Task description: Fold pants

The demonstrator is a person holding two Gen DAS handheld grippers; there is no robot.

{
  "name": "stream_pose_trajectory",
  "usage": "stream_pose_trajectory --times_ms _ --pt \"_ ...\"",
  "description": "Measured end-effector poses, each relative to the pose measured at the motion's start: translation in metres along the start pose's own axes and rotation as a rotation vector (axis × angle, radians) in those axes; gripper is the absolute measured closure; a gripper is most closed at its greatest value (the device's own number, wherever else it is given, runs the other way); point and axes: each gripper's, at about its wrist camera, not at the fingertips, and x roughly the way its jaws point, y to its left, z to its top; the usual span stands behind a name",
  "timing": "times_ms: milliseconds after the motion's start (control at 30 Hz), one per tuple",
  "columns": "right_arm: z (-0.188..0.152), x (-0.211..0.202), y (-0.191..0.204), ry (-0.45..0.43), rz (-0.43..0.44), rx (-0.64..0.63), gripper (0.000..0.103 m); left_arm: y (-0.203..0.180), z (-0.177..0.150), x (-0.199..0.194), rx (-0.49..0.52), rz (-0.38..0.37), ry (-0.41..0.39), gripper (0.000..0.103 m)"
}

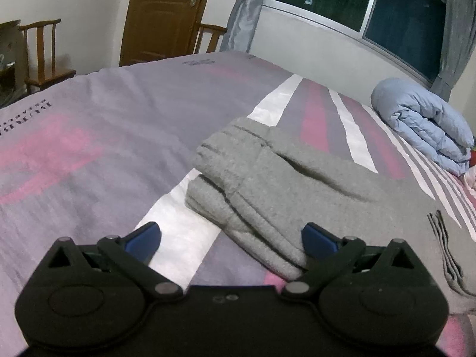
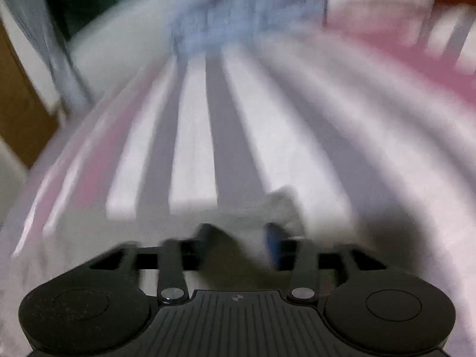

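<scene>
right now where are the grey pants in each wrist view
Left wrist: grey pants folded at centre right, their near end between the left gripper's open jaws.
Right wrist: blurred; a grey fold just beyond the right gripper.
Shared landmark: rolled blue quilt on the striped bedcover.
</scene>
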Motion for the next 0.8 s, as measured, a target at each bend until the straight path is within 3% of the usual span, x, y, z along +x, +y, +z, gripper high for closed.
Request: stream_pose_trajectory --times_ms 67,133,167,233,300,400,500,633,667,800 --pt "-0.007 -0.024 0.006 -0.074 0.001 -0.059 0.047 0.003 0.003 0.000 -0.033 -0.019 0.007 0.007" --pt "-0.032 -0.059 0.011 -0.188 0.063 -0.107 0.035 0.006 0.005 0.002 -0.065 -0.039 0.012 0.011" --pt "-0.048 -0.074 0.012 -0.235 0.090 -0.126 0.028 0.006 0.006 0.004 -0.072 -0.045 0.018 0.017" --pt "-0.079 -0.093 0.014 -0.287 0.101 -0.180 0.025 0.004 0.007 0.009 -0.075 -0.080 0.037 0.032" --pt "-0.099 -0.102 0.015 -0.292 0.103 -0.207 0.025 0.005 0.009 0.016 -0.122 -0.153 0.068 0.045" --pt "-0.111 -0.100 0.014 -0.278 0.082 -0.201 0.025 0.021 0.006 0.030 -0.314 -0.236 0.103 0.048" --pt "-0.109 -0.103 0.012 -0.284 0.089 -0.190 0.025 0.044 -0.001 0.036 -0.504 -0.316 0.089 0.049" --pt "-0.120 -0.109 0.008 -0.299 0.102 -0.175 0.025 0.060 -0.003 0.055 -0.600 -0.378 0.085 0.054" --pt "-0.119 -0.108 0.006 -0.296 0.100 -0.160 0.025 0.063 -0.003 0.061 -0.619 -0.386 0.085 0.060" --pt "-0.115 -0.109 0.004 -0.312 0.078 -0.136 0.025 0.070 -0.003 0.081 -0.682 -0.435 0.070 0.061"
